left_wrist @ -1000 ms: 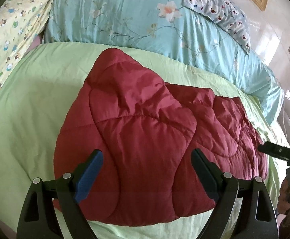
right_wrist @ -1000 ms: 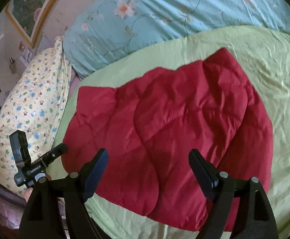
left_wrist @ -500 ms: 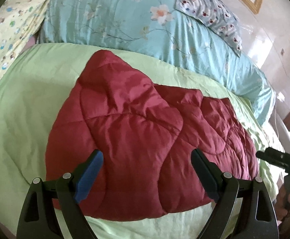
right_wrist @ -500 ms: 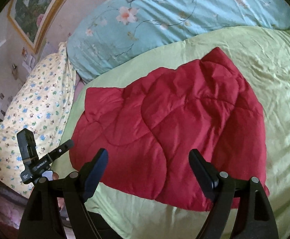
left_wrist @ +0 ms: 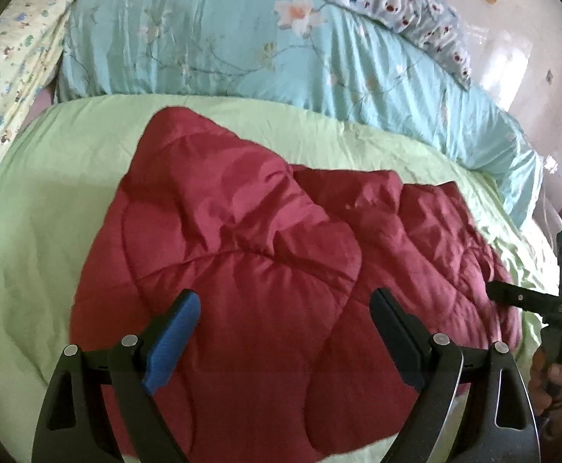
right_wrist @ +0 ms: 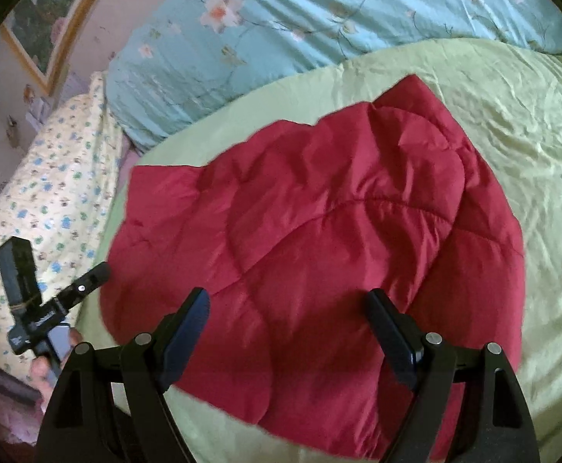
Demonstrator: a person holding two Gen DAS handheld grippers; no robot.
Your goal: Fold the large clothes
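So I've got this puffy dark red quilted jacket [left_wrist: 250, 270] lying in a folded heap on the light green bedsheet [left_wrist: 41, 212], pretty much in the middle of the bed. One layer is flopped over the other, so there's a thick ridge running across it, and a pointed corner sticks up toward the far side. My left gripper [left_wrist: 285, 332] is hovering over the near edge of the jacket with its fingers spread wide, nothing between them. Same deal with my right gripper [right_wrist: 285, 328]: fingers spread wide apart, holding nothing, just hanging above the jacket's near edge. From the left wrist view, the right gripper shows up off at the right edge of the bed [left_wrist: 532, 301], near the jacket's side but I can't tell if it's touching. From the right wrist view, the left gripper is off at the left [right_wrist: 49, 301], beside the jacket's edge.

Behind the jacket there's a big rolled-up light blue floral comforter [left_wrist: 242, 38] along the far side of the bed, with a yellow cartoon-print pillow [right_wrist: 49, 200] next to it and a grey pillow with red spots [left_wrist: 408, 4] resting on top of the comforter.
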